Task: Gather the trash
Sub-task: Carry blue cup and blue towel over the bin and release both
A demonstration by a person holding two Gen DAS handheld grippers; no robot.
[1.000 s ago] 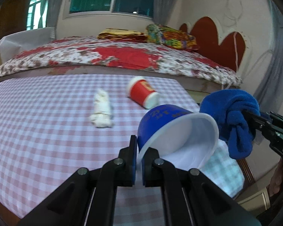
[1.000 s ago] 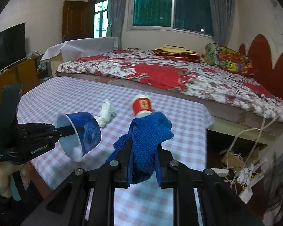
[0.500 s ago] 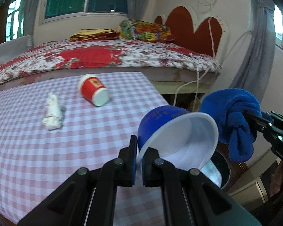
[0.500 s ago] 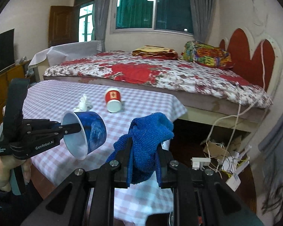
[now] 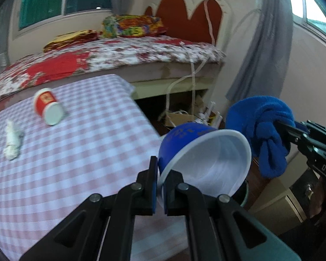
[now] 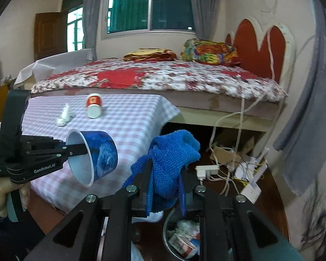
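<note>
My left gripper (image 5: 160,175) is shut on the rim of a blue paper cup (image 5: 204,152) with a white inside, held in the air past the table's right edge; both show in the right wrist view, the gripper (image 6: 84,146) and the cup (image 6: 97,154). My right gripper (image 6: 165,174) is shut on a blue cloth (image 6: 171,154), also in the left wrist view (image 5: 263,128). Below it stands a trash bin (image 6: 180,237) holding rubbish. A red paper cup (image 5: 46,107) lies on its side and a crumpled white tissue (image 5: 12,139) lies on the checked table (image 5: 76,152).
A bed with a floral cover (image 6: 154,76) stands behind the table. Cables, a power strip (image 6: 206,170) and cardboard lie on the floor under the bed's end. A grey curtain (image 6: 310,108) hangs at the right. A wooden cabinet (image 5: 278,200) stands beside the bin.
Both grippers have swung right, off the table toward the floor by the bed. The red cup and tissue have slid to the left of view. The trash bin has come into view below the cloth.
</note>
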